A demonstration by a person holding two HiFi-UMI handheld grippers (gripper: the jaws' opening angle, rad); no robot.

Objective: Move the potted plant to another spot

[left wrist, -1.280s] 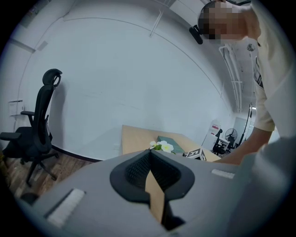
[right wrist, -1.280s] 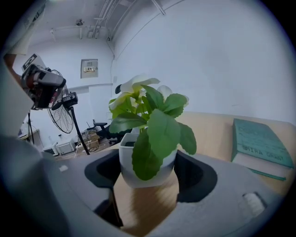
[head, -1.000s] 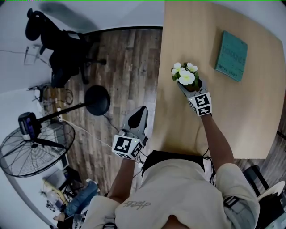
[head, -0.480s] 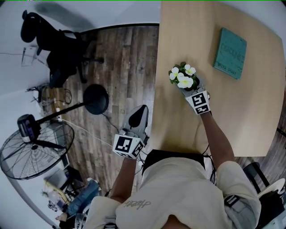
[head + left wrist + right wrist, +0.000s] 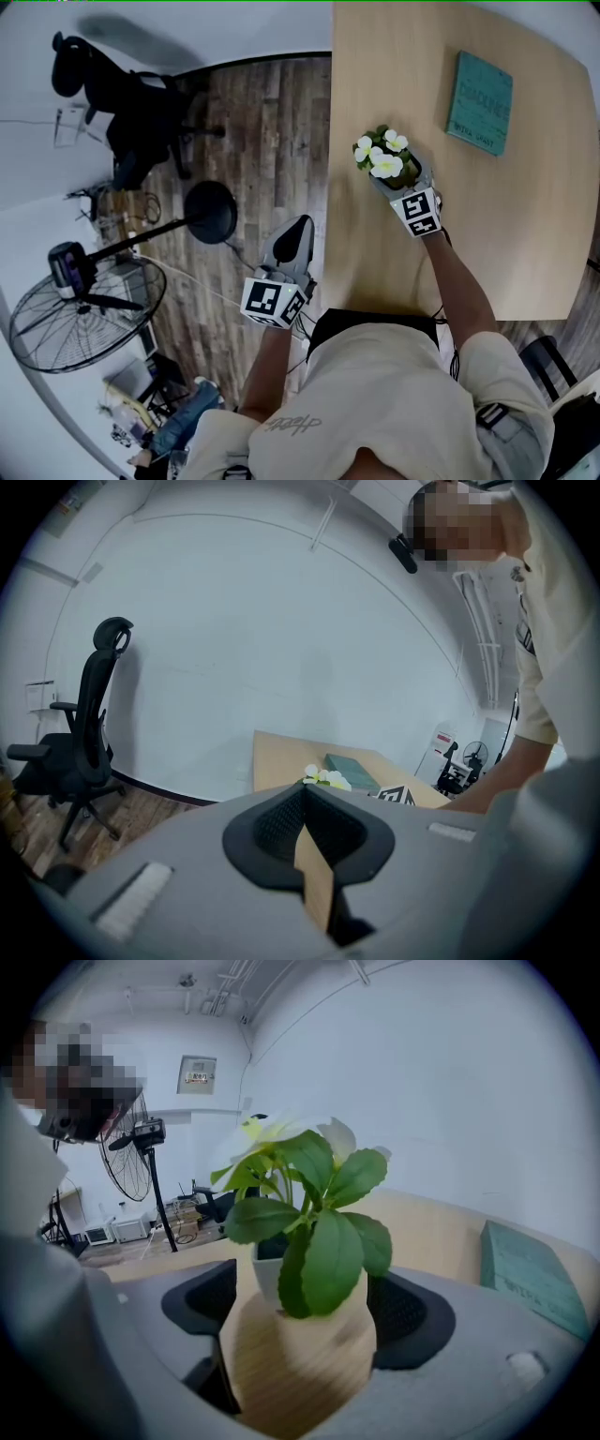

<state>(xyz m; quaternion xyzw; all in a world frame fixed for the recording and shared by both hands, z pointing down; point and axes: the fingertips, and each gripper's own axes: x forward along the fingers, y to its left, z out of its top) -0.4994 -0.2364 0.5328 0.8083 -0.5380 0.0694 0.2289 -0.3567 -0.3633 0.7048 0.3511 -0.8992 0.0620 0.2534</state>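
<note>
Now; right gripper (image 5: 305, 1312) just opened round potted plant (image 5: 323, 1255), per own view; left gripper (image 5: 302, 803) closed

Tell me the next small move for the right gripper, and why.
Probably draw the right gripper straight back off the potted plant: its jaws have just been opening, and it seems to stand free on the table between them.

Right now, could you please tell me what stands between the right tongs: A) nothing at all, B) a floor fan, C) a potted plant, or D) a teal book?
C: the potted plant stands between the right tongs, whose jaws have just been opening and appear clear of the pot.
</note>
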